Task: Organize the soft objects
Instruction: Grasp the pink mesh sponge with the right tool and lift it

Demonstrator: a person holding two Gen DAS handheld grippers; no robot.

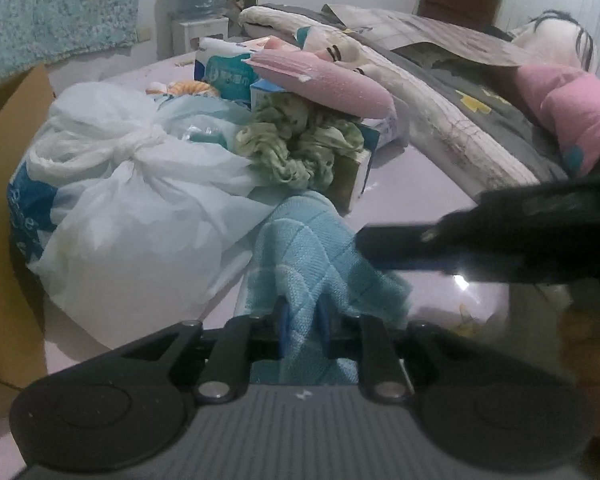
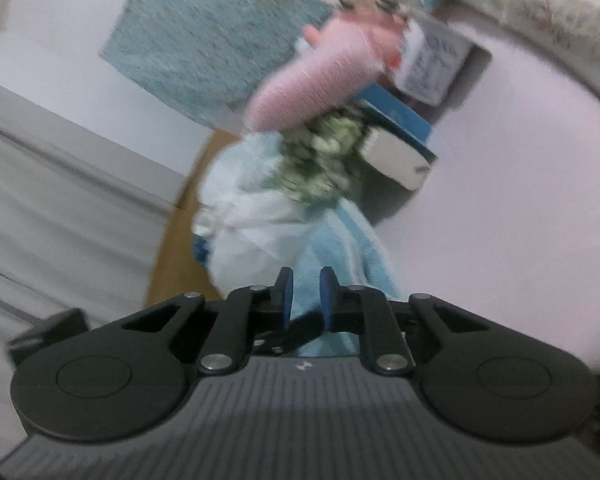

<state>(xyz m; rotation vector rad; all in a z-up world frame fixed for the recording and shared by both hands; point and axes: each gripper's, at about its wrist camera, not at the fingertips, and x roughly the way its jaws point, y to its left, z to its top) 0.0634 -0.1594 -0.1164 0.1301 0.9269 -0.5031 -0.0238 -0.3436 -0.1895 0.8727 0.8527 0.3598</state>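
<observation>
Left wrist view: the left gripper (image 1: pixel 302 328) points down at a lilac bed surface (image 1: pixel 412 184), its blue fingers (image 1: pixel 285 326) clamped on a fold of a light blue towel (image 1: pixel 312 248) that trails up toward a pile. The pile holds a knotted white plastic bag (image 1: pixel 132 200), a green frilled cloth (image 1: pixel 296 148), a pink plush (image 1: pixel 324 80) and tissue packs. The right gripper (image 1: pixel 480 236) reaches in from the right, its tip just beside the towel.

In the blurred right wrist view the right gripper's fingers (image 2: pixel 286 300) stand close together; nothing seems to be pinched between them, and the towel (image 2: pixel 340 240) lies beyond them.

To do this step well, the left should probably keep its hold while the right takes a free corner, so the towel lifts clear without dragging the bag or green cloth.
</observation>
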